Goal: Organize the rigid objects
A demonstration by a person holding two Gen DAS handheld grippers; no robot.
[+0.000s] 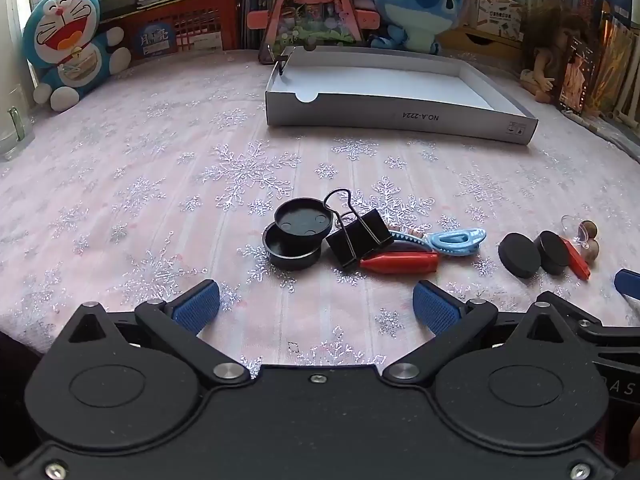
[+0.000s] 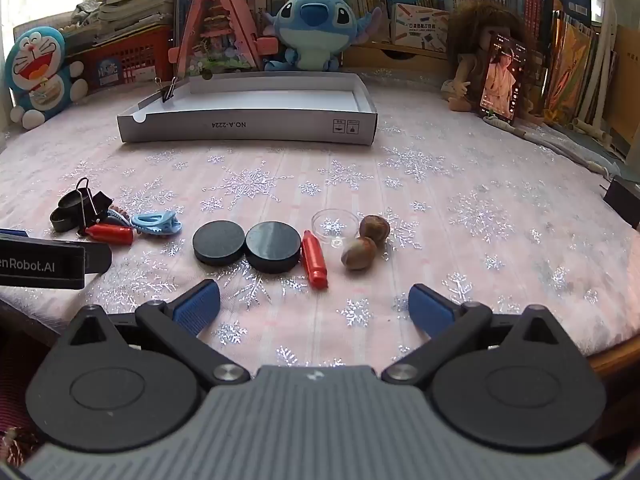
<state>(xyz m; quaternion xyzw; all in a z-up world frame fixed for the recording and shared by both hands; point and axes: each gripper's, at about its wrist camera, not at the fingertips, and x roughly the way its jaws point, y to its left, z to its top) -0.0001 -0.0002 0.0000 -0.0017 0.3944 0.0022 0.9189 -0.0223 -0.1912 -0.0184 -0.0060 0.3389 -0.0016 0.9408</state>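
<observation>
Small items lie in a row on the snowflake tablecloth. In the left wrist view: two black caps [image 1: 294, 236], a black binder clip [image 1: 356, 236], a red tube [image 1: 400, 263] and a blue hair clip [image 1: 456, 240]. My left gripper [image 1: 316, 308] is open and empty just in front of them. In the right wrist view: two black discs [image 2: 246, 246], a red tube [image 2: 314, 260], a clear dish [image 2: 335, 224] and two brown nuts [image 2: 366, 242]. My right gripper [image 2: 314, 306] is open and empty in front of these. A shallow white box [image 1: 400, 120] [image 2: 248, 128] stands behind.
A small binder clip [image 2: 168, 90] is clipped to the box's left wall. Plush toys [image 2: 316, 28], books and a phone [image 2: 502, 78] line the back edge. The left gripper's body [image 2: 44, 264] shows at the right wrist view's left edge.
</observation>
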